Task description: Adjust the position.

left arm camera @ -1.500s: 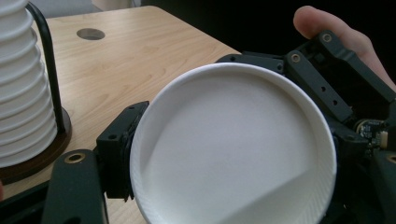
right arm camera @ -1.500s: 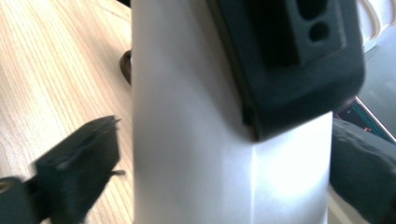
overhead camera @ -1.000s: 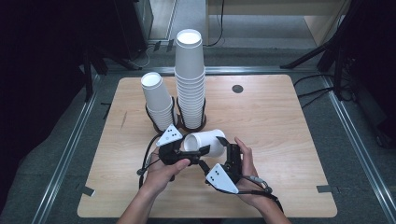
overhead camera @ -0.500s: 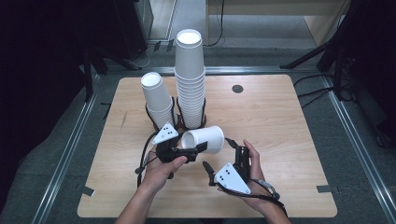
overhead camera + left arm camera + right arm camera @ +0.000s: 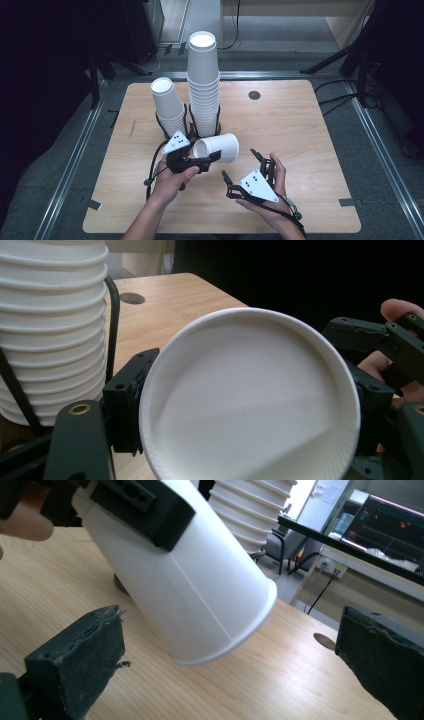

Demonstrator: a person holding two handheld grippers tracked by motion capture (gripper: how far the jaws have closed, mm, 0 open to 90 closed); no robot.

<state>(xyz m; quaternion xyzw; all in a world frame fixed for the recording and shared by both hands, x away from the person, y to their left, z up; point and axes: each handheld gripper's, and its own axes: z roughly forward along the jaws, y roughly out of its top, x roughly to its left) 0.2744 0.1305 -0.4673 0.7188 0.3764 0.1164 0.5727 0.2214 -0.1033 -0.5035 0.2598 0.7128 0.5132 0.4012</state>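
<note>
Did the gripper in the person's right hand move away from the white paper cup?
Yes. The right gripper has pulled back toward the near table edge, away from the tall stack of white paper cups; the left gripper holds the cup.

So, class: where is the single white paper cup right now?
In the high view, the white paper cup lies sideways in the left gripper, just before the two cup stacks.
</note>
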